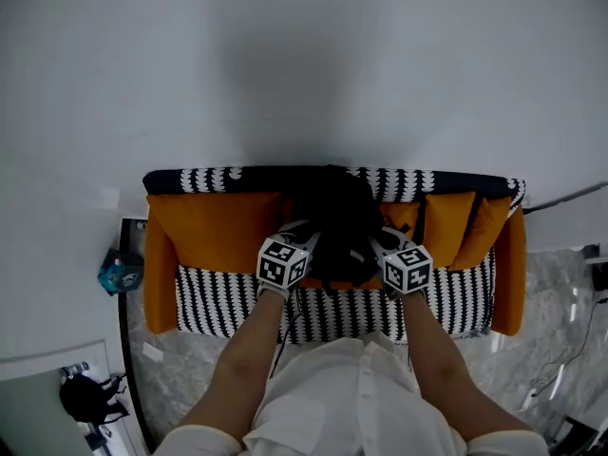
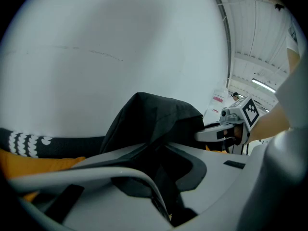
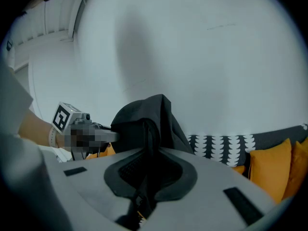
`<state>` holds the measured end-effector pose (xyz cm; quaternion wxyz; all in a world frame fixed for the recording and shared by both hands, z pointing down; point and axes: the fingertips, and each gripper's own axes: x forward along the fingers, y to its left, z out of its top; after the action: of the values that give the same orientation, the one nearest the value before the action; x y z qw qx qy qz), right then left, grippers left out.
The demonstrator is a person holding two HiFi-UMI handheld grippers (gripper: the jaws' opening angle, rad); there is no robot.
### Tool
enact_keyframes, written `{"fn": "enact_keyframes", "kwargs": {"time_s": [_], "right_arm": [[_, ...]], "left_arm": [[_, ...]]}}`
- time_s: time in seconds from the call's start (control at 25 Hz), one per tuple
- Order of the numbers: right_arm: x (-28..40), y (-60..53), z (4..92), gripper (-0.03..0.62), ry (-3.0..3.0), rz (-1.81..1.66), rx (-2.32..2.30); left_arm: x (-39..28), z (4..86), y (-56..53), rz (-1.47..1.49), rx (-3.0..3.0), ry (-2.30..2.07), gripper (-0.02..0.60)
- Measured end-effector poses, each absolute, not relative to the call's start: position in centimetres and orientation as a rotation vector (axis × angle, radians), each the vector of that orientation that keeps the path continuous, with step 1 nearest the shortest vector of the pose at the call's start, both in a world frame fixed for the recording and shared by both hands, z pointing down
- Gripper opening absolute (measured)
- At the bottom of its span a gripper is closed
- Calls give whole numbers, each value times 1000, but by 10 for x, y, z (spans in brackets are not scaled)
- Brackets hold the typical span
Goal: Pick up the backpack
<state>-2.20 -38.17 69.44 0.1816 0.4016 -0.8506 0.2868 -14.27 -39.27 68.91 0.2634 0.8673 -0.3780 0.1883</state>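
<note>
— What's the left gripper (image 1: 306, 242) got?
— Black fabric. Its jaws are nearly together, pinching the backpack (image 1: 334, 207) on its left side.
— Where's the backpack?
— Mid-frame on the orange sofa (image 1: 214, 231), against the patterned backrest (image 1: 214, 178).
— And the right gripper (image 1: 382, 243)?
— Clamped tight on the bag's right side.

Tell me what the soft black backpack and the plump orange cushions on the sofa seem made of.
The soft black backpack looks like woven synthetic, perhaps nylon or polyester: matte, draping in loose folds. The plump orange cushions look like plain matte upholstery cloth, with rounded, soft edges; the weave is too small to tell.
</note>
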Motion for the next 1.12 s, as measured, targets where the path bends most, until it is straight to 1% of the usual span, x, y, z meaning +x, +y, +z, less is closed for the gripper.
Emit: {"fn": "enact_keyframes", "kwargs": {"time_s": [0.36, 0.68, 0.88, 1.12], "right_arm": [[-22, -350, 683, 37, -2376, 781, 1108], [-23, -335, 654, 34, -2409, 778, 1114], [-19, -330, 618, 34, -2467, 726, 1159], [-7, -331, 554, 34, -2567, 595, 1250]], "left_arm": [[-141, 673, -357, 491, 2343, -1026, 64], [-143, 636, -335, 405, 2372, -1034, 60], [-141, 601, -328, 328, 2424, -1034, 60], [-130, 536, -332, 191, 2543, -1043, 57]]}}
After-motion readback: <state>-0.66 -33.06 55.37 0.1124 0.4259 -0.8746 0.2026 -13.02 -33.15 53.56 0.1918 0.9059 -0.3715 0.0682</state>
